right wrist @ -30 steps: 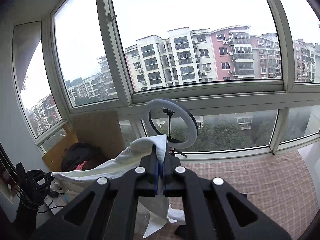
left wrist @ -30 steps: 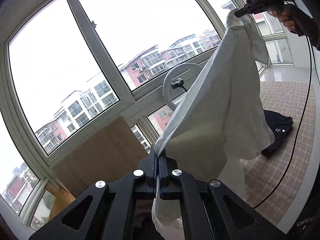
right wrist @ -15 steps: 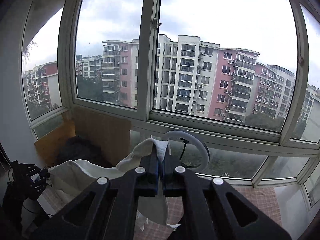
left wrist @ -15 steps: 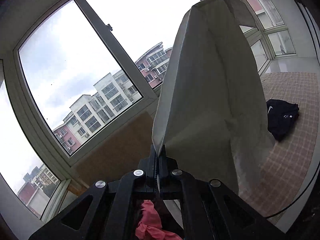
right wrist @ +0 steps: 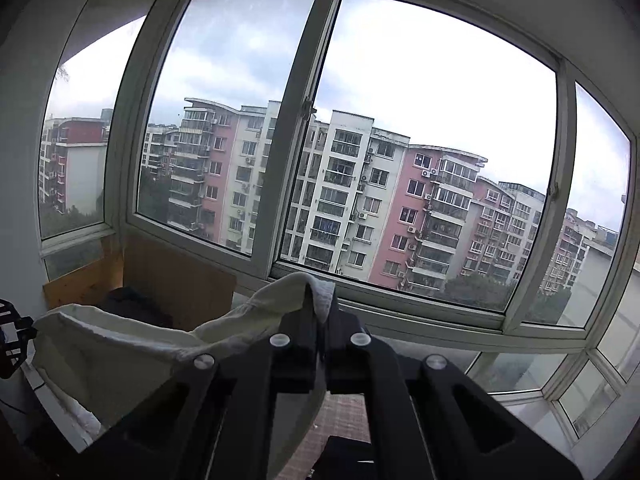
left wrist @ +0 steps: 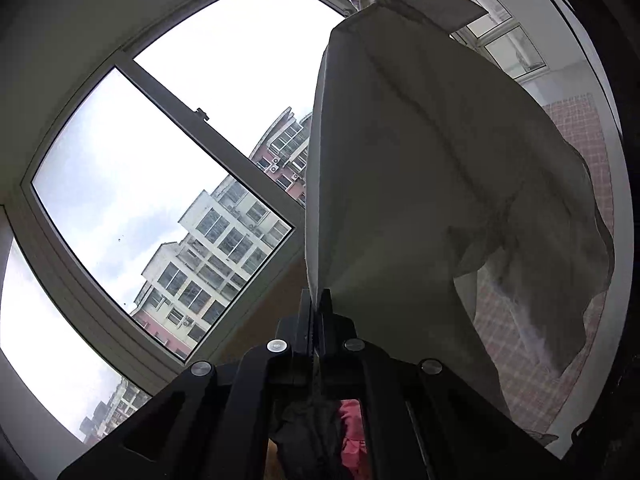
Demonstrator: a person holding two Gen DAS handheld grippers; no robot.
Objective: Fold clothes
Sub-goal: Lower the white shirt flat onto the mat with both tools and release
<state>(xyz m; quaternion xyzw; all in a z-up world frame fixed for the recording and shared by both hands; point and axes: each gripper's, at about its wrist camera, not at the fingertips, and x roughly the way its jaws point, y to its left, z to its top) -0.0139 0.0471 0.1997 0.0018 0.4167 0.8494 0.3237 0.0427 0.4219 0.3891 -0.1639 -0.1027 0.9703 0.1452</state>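
White cotton garment (left wrist: 420, 184) is hanging stretched in the air between my left gripper (left wrist: 316, 300) and right gripper (right wrist: 322, 312), both jaws clamped on its edge, needing laying flat next.

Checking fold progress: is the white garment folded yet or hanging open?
Hanging open. The white garment is stretched between the left claw and right claw, draping loose in the air.

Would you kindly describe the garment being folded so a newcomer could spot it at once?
Facing the big window, look at the pale cloth stretched in mid-air before it. This white garment is pinched by the left hand-held gripper and right hand-held gripper; nearby clothes are dark or pink.
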